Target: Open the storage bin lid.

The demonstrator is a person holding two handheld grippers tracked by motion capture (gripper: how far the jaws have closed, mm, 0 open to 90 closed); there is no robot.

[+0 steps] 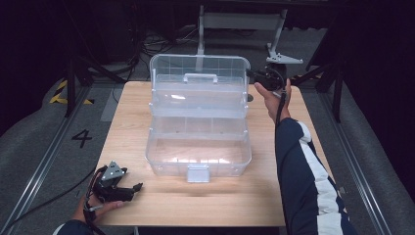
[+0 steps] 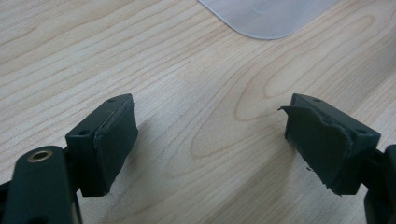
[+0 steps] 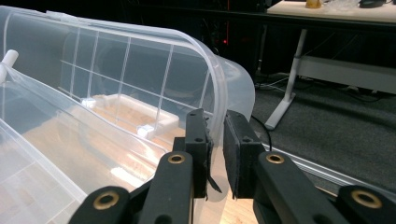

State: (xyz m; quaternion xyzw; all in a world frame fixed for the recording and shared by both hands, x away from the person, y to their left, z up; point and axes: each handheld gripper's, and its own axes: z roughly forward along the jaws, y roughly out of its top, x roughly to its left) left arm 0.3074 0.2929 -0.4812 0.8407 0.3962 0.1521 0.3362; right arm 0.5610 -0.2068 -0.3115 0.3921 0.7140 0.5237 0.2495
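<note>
A clear plastic toolbox (image 1: 198, 155) stands open mid-table, its lid (image 1: 198, 72) raised upright at the back and an inner tray (image 1: 198, 98) lifted above the base. My right gripper (image 1: 253, 74) is shut on the lid's right edge; in the right gripper view the jaws (image 3: 217, 135) pinch the curved rim of the lid (image 3: 140, 70). My left gripper (image 1: 136, 188) rests low over the wooden table (image 1: 161, 205) near its front left corner, open with nothing between its pads (image 2: 210, 123). A corner of the toolbox (image 2: 266, 16) shows beyond it.
The table's front strip and left side are bare wood (image 2: 93, 56). Behind the table stands a grey desk frame (image 1: 240, 22) with cables on the floor. A floor rail and a painted "4" (image 1: 81, 138) lie to the left.
</note>
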